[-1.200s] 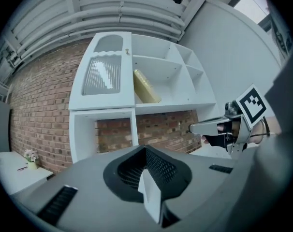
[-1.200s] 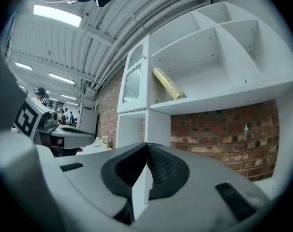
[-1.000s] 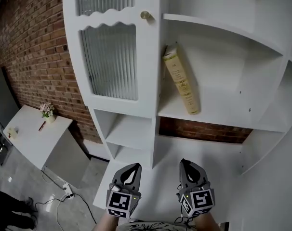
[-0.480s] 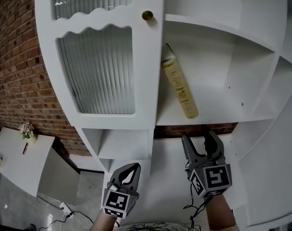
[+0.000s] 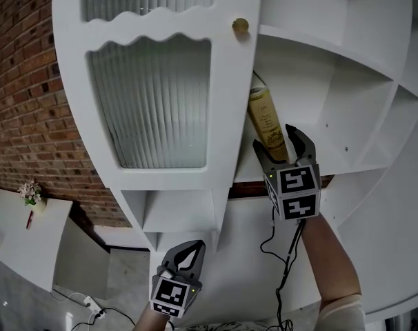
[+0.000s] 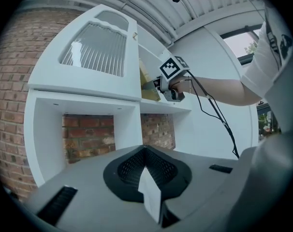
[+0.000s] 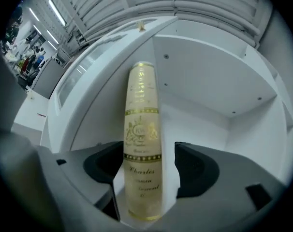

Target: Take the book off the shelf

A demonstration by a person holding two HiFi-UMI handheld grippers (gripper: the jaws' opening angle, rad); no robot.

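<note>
Book [image 5: 266, 119]: cream spine, leaning at left edge of shelf [image 5: 335, 160]. Right gripper [image 5: 274, 140]: jaws just opened wide, straddling the spine's lower end, not pressing. Left gripper [image 5: 188, 254]: jaws together, empty.

I see a white shelf unit [image 5: 226, 136] with open compartments beside a ribbed-glass door [image 5: 154, 102]. One book [image 5: 266, 119] stands on a shelf board [image 7: 199, 124], tilted, its top leaning on the compartment's left wall. Lower left, a white table [image 5: 16, 236] carries a small flower pot [image 5: 31, 193]. A power strip [image 5: 92, 301] lies on the floor [image 5: 123, 278].
</note>
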